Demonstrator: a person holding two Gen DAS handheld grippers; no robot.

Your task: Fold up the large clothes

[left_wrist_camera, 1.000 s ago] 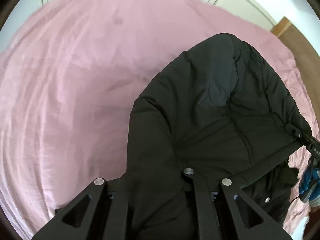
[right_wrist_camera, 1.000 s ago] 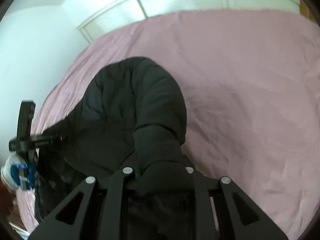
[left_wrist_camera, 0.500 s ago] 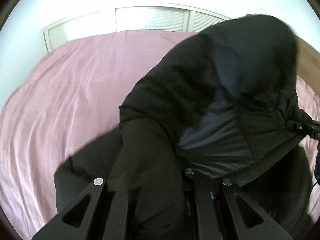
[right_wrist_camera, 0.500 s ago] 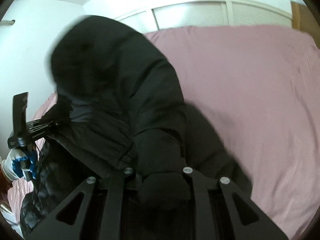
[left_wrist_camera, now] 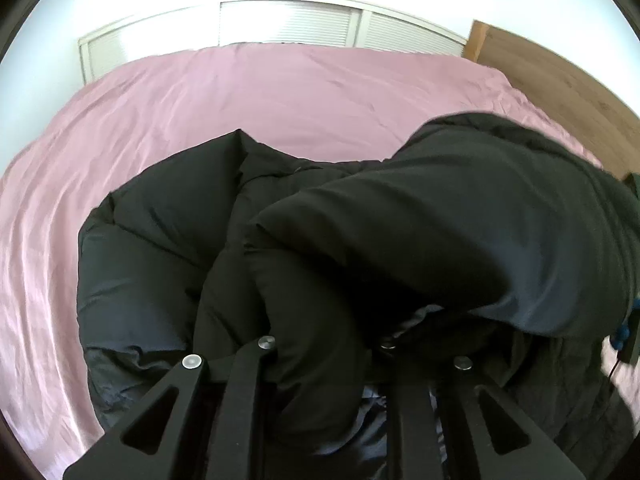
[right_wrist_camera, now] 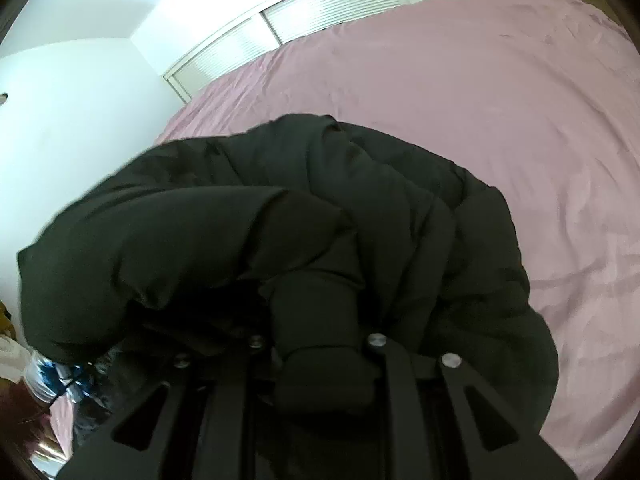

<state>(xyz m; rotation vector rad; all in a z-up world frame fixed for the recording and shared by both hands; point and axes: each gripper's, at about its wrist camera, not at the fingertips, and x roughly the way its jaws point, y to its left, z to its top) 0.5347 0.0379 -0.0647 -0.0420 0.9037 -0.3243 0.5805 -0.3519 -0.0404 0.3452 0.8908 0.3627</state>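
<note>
The black puffer jacket (left_wrist_camera: 400, 240) has come down from where it was swung high half a second ago, when its bulk blocked most of the far wall. Now it lies slumped on the bed (left_wrist_camera: 280, 92) near the edge closest to the cameras, with a thick fold doubled over toward that edge. One second ago it lay longer and flatter, so 1 fold across its length looks made; I judge the task partly done, with the bundle still loose and uneven.

The left tongs (left_wrist_camera: 324, 344) have a padded roll of jacket between them, and their jaws are opening, so this side appears to be letting go. The right tongs (right_wrist_camera: 316, 344) stay clamped on a thick cuff-like wad of the same jacket. In the right wrist view the fold bulges toward the bed's left edge.

The bed wears a pink sheet, creased but otherwise bare out to its far edge and right side. Behind it runs a white wall with low louvred panels (left_wrist_camera: 288, 24), and a wooden panel (left_wrist_camera: 560, 88) stands past the bed's far right corner.
</note>
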